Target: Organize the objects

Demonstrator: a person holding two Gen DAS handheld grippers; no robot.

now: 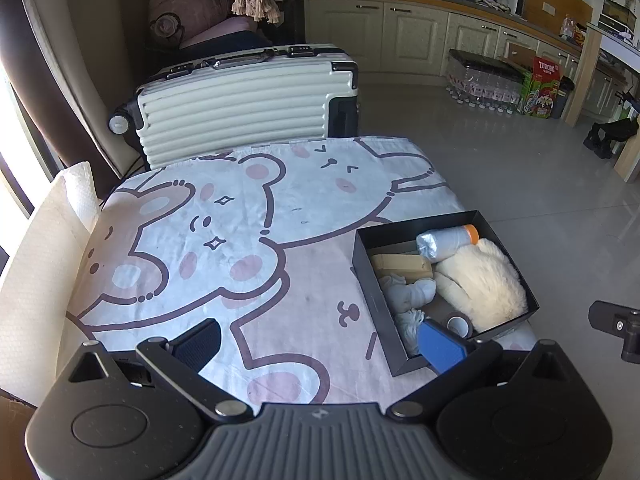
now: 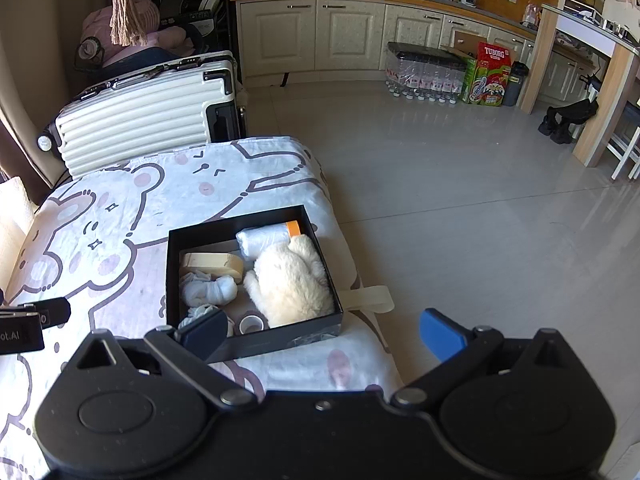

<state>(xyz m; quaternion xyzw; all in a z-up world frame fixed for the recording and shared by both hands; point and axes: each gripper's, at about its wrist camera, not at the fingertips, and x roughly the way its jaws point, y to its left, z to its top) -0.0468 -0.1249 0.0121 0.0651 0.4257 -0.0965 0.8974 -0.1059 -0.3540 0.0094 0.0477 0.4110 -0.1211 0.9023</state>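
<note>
Both hand-held grippers — left (image 1: 320,340), right (image 2: 320,332) — hover released and empty above the cloth-covered table (image 1: 248,248); every object appears gathered in the black box (image 2: 176,280) — sorting seems finished, withdrawal likely next.

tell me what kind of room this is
Most likely a lived-in home, an open kitchen and living area: cream kitchen cabinets under a counter, a white suitcase on the tiled floor, and a table with a cartoon bear cloth holding a black box.
</note>
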